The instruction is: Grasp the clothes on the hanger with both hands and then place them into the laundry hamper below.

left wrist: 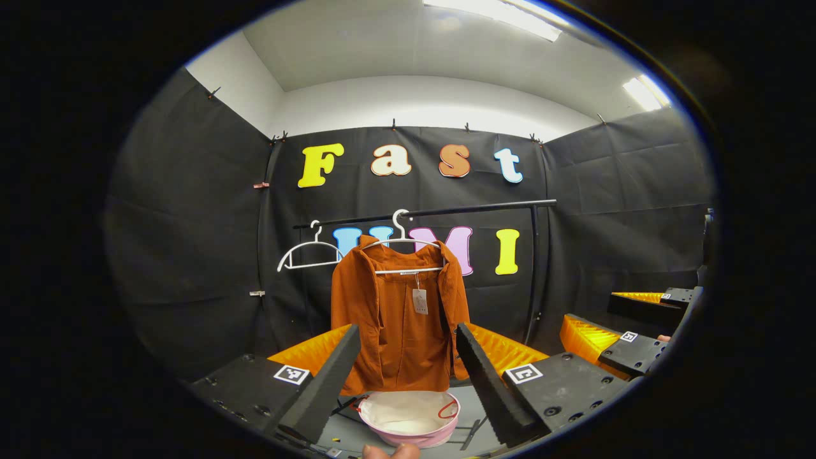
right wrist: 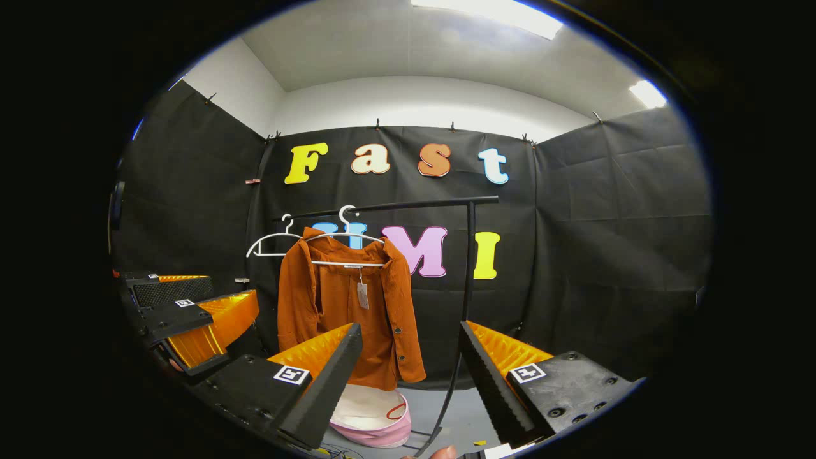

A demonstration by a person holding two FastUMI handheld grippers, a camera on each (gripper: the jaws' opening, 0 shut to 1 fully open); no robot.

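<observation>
Where black rail [left wrist: 440, 211] crosses booth, grey floor [right wrist: 468, 421] below.

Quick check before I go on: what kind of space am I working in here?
Most likely a staged recording booth, not a real laundry room. Black cloth drapes the walls, and the only furnishings are a black rail holding an orange shirt on a hanger, with a pink hamper below.

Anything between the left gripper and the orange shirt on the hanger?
Nothing: in the left gripper view, open air separates the left gripper from the orange shirt.
</observation>
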